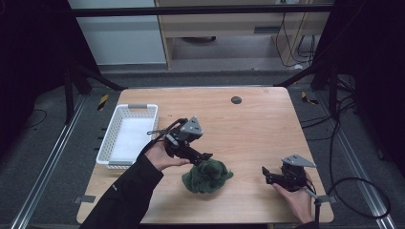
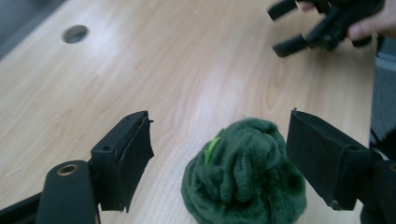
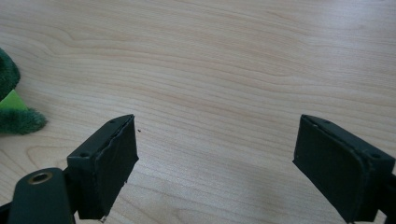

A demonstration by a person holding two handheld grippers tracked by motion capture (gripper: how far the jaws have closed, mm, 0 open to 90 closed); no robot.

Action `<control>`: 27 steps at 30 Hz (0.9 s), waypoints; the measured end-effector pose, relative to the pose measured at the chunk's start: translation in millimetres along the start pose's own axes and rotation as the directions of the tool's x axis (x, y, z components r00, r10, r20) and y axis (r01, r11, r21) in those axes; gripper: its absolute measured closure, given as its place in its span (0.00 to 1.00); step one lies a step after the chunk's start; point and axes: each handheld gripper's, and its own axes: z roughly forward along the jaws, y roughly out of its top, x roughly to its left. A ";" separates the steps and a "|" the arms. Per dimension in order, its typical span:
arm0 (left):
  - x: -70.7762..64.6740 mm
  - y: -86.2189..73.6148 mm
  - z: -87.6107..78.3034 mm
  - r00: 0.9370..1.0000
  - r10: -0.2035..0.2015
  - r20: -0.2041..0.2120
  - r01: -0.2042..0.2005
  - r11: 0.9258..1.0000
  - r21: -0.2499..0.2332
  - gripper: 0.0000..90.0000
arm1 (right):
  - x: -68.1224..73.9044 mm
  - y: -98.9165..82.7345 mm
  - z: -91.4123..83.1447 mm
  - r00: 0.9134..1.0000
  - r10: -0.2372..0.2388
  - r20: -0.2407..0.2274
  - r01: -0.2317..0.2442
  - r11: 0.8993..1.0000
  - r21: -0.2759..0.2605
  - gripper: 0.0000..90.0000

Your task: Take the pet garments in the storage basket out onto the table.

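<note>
My left gripper (image 2: 219,154) stands open, just above the green cloth (image 1: 208,176) at table centre-near, pads clear. My right gripper (image 1: 268,174), open too, waits well right of it.

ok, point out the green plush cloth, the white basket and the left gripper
green plush cloth (image 1: 207,176), high view, middle of the crumpled heap
white basket (image 1: 108,135), high view, left side wall
left gripper (image 2: 219,158), left gripper view, midway between its open jaw tips, above the cloth
</note>
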 end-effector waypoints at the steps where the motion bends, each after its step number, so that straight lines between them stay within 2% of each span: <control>1: 0.1 -5.1 -3.5 1.000 -0.025 -0.010 0.025 0.999 -0.032 0.23 | 0.0 0.1 -0.2 1.000 0.000 0.000 0.000 1.000 0.000 0.15; 2: -0.2 -8.6 -5.6 0.999 -0.036 -0.023 0.035 0.998 -0.052 0.23 | 0.0 0.1 -0.4 1.000 -0.001 0.001 0.001 1.000 -0.002 0.15; 3: -0.2 -8.6 -5.6 0.999 -0.036 -0.023 0.035 0.998 -0.052 0.23 | 0.0 0.1 -0.4 1.000 -0.001 0.001 0.001 1.000 -0.002 0.15; 4: -1.9 -20.0 -11.2 0.996 -0.075 -0.056 0.069 0.993 -0.101 0.23 | -0.5 0.1 -0.4 1.000 -0.002 0.001 0.002 1.000 -0.002 0.15; 5: -1.9 -20.0 -11.2 0.996 -0.075 -0.056 0.069 0.993 -0.101 0.23 | -0.5 0.1 -0.4 1.000 -0.002 0.001 0.002 1.000 -0.002 0.15; 6: -3.1 -29.7 -15.0 0.991 -0.103 -0.089 0.091 0.987 -0.131 0.24 | -0.2 0.0 -0.3 1.000 0.000 0.000 0.000 1.000 -0.001 0.15; 7: -3.1 -29.7 -15.0 0.991 -0.103 -0.089 0.091 0.987 -0.131 0.24 | -0.2 0.0 -0.3 1.000 0.000 0.000 0.000 1.000 -0.001 0.15; 8: -2.7 -40.4 -19.6 0.984 -0.131 -0.117 0.113 0.982 -0.152 0.24 | 0.2 0.1 -0.1 1.000 0.000 0.001 0.000 1.000 0.000 0.15; 12: -2.0 -63.2 -28.4 0.969 -0.206 -0.140 0.174 0.961 -0.213 0.25 | 0.7 0.5 -0.6 1.000 -0.002 -0.003 0.002 1.000 -0.004 0.15; 13: -2.0 -63.2 -28.4 0.969 -0.206 -0.140 0.174 0.961 -0.213 0.26 | 0.7 0.5 -0.6 1.000 -0.002 -0.003 0.002 1.000 -0.004 0.15; 14: -3.6 -74.5 -32.9 0.955 -0.250 -0.162 0.205 0.947 -0.249 0.26 | 0.6 0.4 -0.4 1.000 -0.003 -0.001 0.003 1.000 -0.004 0.15; 15: -4.5 -80.1 -35.0 0.946 -0.271 -0.176 0.219 0.938 -0.270 0.27 | 0.7 0.3 -0.3 1.000 -0.002 -0.002 0.002 1.000 -0.003 0.15; 16: -4.5 -80.1 -35.0 0.946 -0.271 -0.176 0.219 0.938 -0.270 0.28 | 0.7 0.3 -0.3 1.000 -0.002 -0.002 0.002 1.000 -0.003 0.15; 17: -5.6 -87.1 -37.1 0.932 -0.305 -0.196 0.240 0.924 -0.299 0.28 | 0.7 0.2 -0.3 1.000 -0.003 -0.001 0.003 1.000 -0.003 0.15; 18: -6.5 -98.1 -40.7 0.908 -0.355 -0.223 0.270 0.902 -0.337 0.30 | 1.1 0.2 -0.5 1.000 0.002 -0.003 -0.002 1.000 -0.001 0.15; 19: -6.5 -98.1 -40.7 0.908 -0.355 -0.223 0.270 0.902 -0.337 0.31 | 1.1 0.2 -0.5 1.000 0.002 -0.003 -0.002 1.000 -0.001 0.15; 20: -7.9 -106.6 -43.5 0.888 -0.382 -0.254 0.279 0.889 -0.362 0.33 | 1.0 0.1 -0.6 1.000 0.002 -0.002 -0.002 1.000 -0.003 0.15; 21: -7.9 -106.6 -43.5 0.888 -0.382 -0.254 0.279 0.889 -0.362 0.33 | 0.6 0.2 -0.7 1.000 -0.001 -0.002 0.001 1.000 -0.004 0.15; 22: -8.6 -110.5 -45.6 0.877 -0.393 -0.276 0.280 0.886 -0.369 0.33 | 0.6 0.2 -0.7 1.000 -0.001 -0.002 0.001 1.000 -0.004 0.15; 24: -12.1 -123.6 -50.4 0.845 -0.433 -0.314 0.294 0.867 -0.402 0.36 | 0.3 0.4 -1.2 1.000 -0.001 0.000 0.001 1.000 -0.005 0.15; 25: -13.8 -127.5 -50.9 0.834 -0.440 -0.332 0.296 0.866 -0.403 0.36 | 0.4 0.5 -1.4 1.000 0.003 -0.002 -0.003 1.000 -0.005 0.15; 26: -13.8 -127.5 -50.9 0.834 -0.440 -0.332 0.296 0.866 -0.403 0.37 | 0.4 0.5 -1.4 1.000 0.003 -0.002 -0.003 1.000 -0.005 0.15; 27: -17.0 -135.7 -52.3 0.820 -0.452 -0.353 0.300 0.863 -0.406 0.38 | 0.3 0.6 -1.7 1.000 0.003 -0.002 -0.003 1.000 -0.006 0.15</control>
